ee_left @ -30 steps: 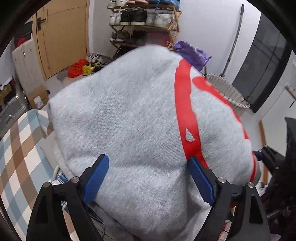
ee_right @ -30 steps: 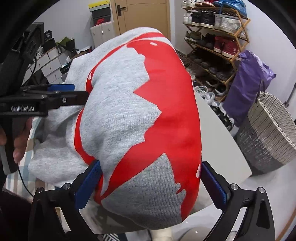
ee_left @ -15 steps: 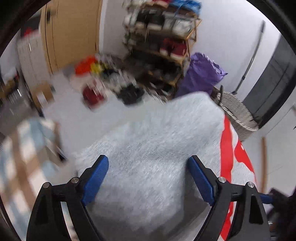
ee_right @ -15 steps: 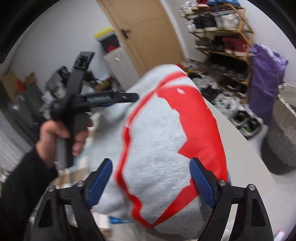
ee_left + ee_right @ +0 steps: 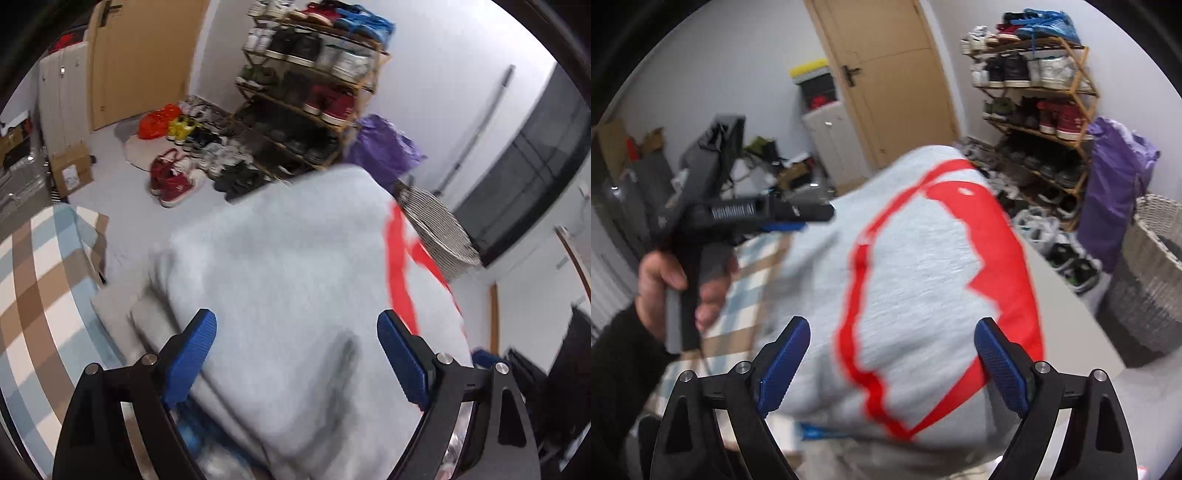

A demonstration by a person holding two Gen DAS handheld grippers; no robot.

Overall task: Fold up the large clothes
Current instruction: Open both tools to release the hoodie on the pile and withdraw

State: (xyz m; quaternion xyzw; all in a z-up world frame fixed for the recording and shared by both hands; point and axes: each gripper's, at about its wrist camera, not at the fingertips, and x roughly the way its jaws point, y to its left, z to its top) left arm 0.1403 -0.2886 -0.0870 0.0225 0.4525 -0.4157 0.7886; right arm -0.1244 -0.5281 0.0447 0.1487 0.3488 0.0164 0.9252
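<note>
A folded grey sweatshirt with a large red print lies in a thick bundle on the white table. My left gripper hovers over its near edge, open, and its blue pads do not press the cloth. In the right wrist view the left gripper shows from the side, held by a person's hand just left of the bundle. My right gripper hangs over the printed side. Its jaws are opening, with the sweatshirt seen between them but not gripped.
A checked cloth lies left of the sweatshirt, and a grey folded piece lies beside it. A wicker basket, a purple bag and a shoe rack stand beyond the table. Shoes litter the floor by the door.
Both grippers have lifted and drawn back from the sweatshirt, which now looks smaller and lower in both views. The left gripper has come off the bundle's left side.
</note>
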